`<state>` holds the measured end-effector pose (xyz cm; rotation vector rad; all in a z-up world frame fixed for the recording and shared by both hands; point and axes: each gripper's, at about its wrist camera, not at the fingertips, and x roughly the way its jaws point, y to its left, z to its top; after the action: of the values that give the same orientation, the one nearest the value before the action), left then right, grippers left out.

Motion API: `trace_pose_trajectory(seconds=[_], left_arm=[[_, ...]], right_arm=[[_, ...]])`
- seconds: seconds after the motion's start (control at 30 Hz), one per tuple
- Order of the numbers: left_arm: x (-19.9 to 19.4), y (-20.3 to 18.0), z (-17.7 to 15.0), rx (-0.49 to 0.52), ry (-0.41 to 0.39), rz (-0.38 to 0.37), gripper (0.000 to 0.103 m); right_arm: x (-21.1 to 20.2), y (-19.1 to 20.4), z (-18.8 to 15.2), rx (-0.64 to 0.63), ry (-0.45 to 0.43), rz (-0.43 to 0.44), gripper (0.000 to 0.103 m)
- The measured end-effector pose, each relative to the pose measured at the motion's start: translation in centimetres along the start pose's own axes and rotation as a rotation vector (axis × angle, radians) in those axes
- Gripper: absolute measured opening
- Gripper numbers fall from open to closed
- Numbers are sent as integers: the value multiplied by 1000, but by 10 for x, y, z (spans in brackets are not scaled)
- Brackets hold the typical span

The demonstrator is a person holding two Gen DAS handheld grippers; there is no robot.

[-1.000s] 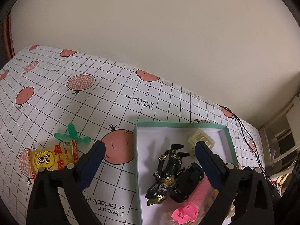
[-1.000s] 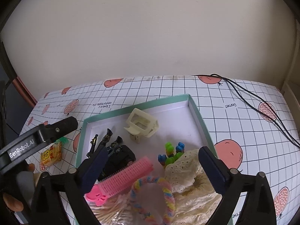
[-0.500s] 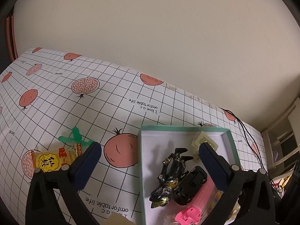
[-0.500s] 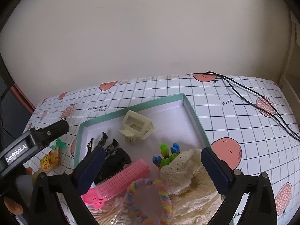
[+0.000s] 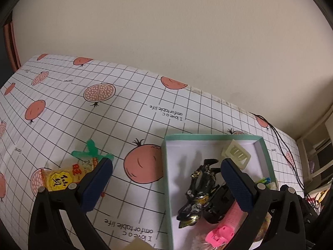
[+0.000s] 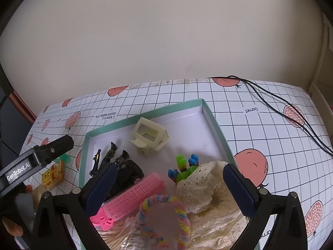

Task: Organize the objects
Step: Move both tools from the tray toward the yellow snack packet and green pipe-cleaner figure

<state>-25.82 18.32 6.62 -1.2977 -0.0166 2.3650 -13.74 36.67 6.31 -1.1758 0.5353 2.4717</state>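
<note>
While I hold my left gripper [image 5: 166, 166] wide open and empty, the crinkly yellow snack packet [image 5: 62, 178] lies just beside its left finger. My right gripper [image 6: 169, 170] is open too, over the green-edged box [image 6: 214, 120]. Inside sit a bumpy pink hair roller [image 6: 135, 195], lacy cream cloth [image 6: 210, 189] and, farther back, a hard cream clip [image 6: 148, 136].

Glossy snack packet [image 5: 62, 178], lacy cloth [image 6: 210, 189], ridged pink plastic roller [image 6: 135, 198].
</note>
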Motion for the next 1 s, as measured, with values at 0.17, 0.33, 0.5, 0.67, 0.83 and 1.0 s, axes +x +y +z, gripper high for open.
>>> trace_pose_trajectory(seconds=[0.17,0.33,0.5,0.67,0.83,1.0], left_arm=[[-5,11,5,-1,-3,12,103],[-13,34,14,-14,-8,43,103],[-19,74,19,-62,-14,65,103],[-22,102,20,-66,-15,97,103],[-21,123,22,-64,36,71,103],[-11,126,15,28,110,72,103]], right_arm=[[2,5,0,4,10,-1,103],[5,16,1,-4,10,8,103],[9,33,1,-22,15,32,103],[12,60,-3,-64,18,56,103],[15,77,-6,-86,19,55,103],[19,89,-9,-88,27,59,103]])
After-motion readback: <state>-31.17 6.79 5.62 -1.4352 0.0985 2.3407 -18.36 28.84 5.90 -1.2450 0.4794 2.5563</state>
